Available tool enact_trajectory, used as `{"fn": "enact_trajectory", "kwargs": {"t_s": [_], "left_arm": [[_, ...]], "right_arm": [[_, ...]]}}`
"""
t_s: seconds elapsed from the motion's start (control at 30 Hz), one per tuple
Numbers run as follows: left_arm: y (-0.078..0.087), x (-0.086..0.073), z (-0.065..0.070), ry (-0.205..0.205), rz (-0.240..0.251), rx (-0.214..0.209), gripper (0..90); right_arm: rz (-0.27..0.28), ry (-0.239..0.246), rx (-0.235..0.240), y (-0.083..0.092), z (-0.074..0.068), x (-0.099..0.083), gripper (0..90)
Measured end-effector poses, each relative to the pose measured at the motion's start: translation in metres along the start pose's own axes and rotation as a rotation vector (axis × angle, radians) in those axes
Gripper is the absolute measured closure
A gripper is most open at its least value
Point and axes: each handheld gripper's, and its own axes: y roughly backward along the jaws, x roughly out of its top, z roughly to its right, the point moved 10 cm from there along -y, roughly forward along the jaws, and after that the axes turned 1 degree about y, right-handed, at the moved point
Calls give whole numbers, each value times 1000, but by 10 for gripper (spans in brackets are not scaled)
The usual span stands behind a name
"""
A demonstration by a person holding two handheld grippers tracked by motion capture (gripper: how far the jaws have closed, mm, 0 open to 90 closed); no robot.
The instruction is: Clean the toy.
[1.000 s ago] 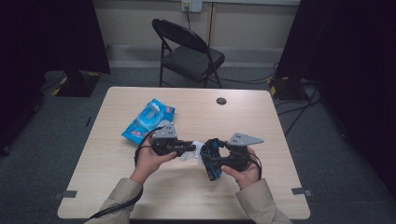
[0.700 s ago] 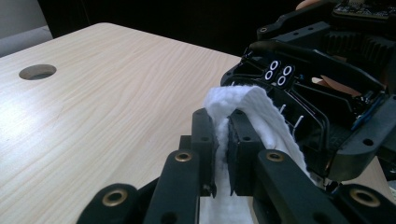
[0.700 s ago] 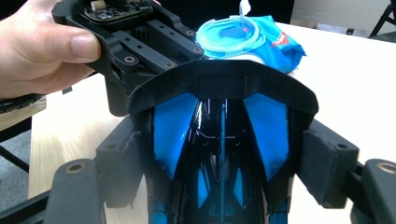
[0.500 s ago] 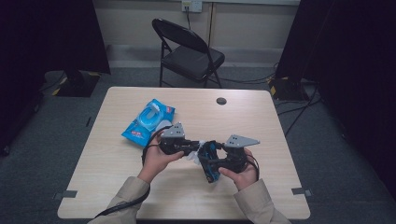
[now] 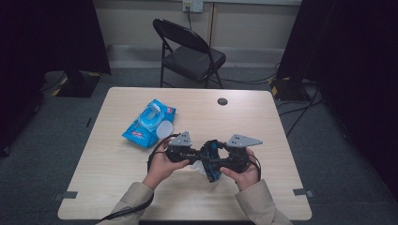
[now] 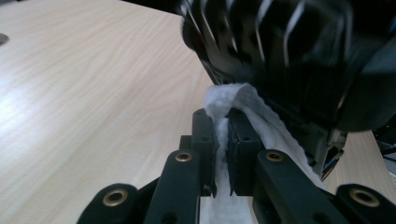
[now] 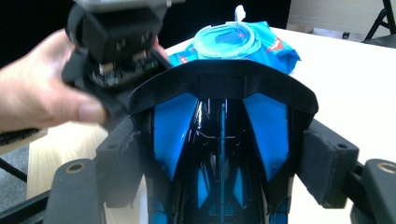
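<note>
Holding a gripper in each hand, the person works over the near middle of the table (image 5: 117,164), forearms coming in from its near edge. The left gripper (image 6: 223,135) has its two black jaws clenched on a white wipe (image 6: 236,95); the cloth is pinched flat between them and rises above the tips, then bends over toward a large black and blue object (image 6: 299,56) that sits just beyond, touching the cloth. From above, the left gripper (image 5: 199,157) points toward the right one, and a bit of the white wipe (image 5: 201,166) shows between the two hands.

The right gripper (image 7: 219,154) grasps the black and blue object (image 7: 219,140), a curved black frame with shiny blue panels, its jaws pressed against the frame's two sides. From above this object (image 5: 212,159) sits between the two grippers, with the right gripper (image 5: 220,161) just beside it. The left hand (image 7: 42,100) appears in the right gripper view, wrapped around its own gripper body.

A blue pack of wipes (image 5: 149,123) lies toward the far left part of the table, apart from the hands, its round clear lid flipped open and a white tuft standing up from the opening (image 7: 239,11). A small dark disc (image 5: 222,101) rests near the table's far edge. A black folding chair (image 5: 187,51) stands beyond the far edge.
</note>
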Motion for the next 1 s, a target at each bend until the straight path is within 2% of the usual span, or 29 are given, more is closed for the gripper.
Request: {"fn": "enact_trajectory", "kwargs": {"t_s": [0.1,0.17,0.27,0.37,0.47,0.53,0.77,1.0], "left_arm": [[-5,-7,5,5,-13,-19,833],[-9,-14,10,-8,-32,-29,833],[-14,-24,13,0,-58,-38,832],[-12,-30,10,8,-67,-32,831],[-4,-31,2,24,-58,-11,831],[5,-28,-4,36,-35,3,831],[38,-1,-20,20,40,60,831],[50,21,-27,11,88,94,831]], "right_arm": [[5,-3,0,1,0,1,256],[9,-2,-1,1,1,2,257],[15,-6,-3,2,3,2,256],[18,-7,-6,4,4,3,256],[25,-14,-11,7,7,4,256],[26,-19,-14,8,9,4,257],[20,-26,-15,9,13,0,257],[7,-14,-4,5,6,0,256]]}}
